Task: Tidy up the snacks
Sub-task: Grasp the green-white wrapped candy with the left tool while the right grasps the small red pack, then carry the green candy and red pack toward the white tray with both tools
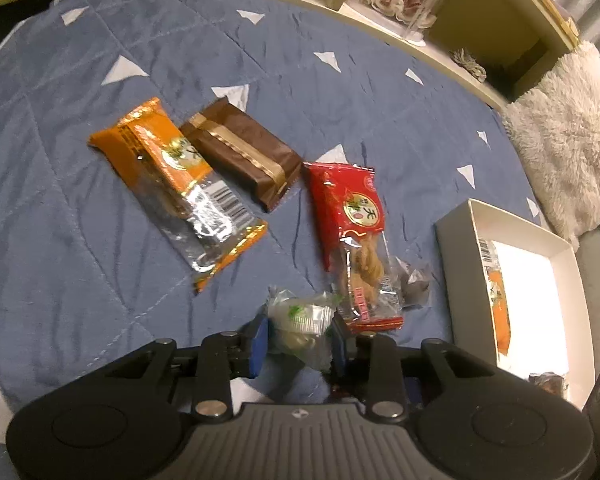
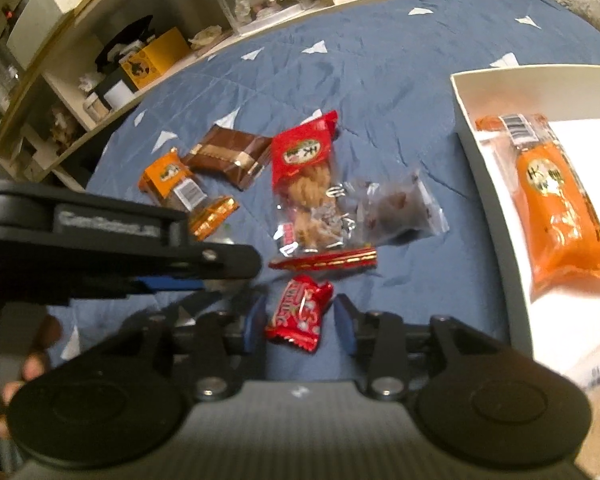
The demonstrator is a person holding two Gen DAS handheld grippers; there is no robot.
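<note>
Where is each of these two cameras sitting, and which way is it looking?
Left wrist view: on the left hand-held gripper, looking down along its fingers at a clear snack packet clamped between them on the blue quilt.
Right wrist view: on the right hand-held gripper, looking down at a small red candy between its open fingers; the left gripper and fingertips of a hand show.
Shared: red twist-snack packet, brown packet, white box.

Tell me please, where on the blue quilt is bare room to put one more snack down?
Free: the wide quilt left of the orange packet, and the strip between the packets and the shelf. Crowded: around the red twist packet near the white box.
</note>
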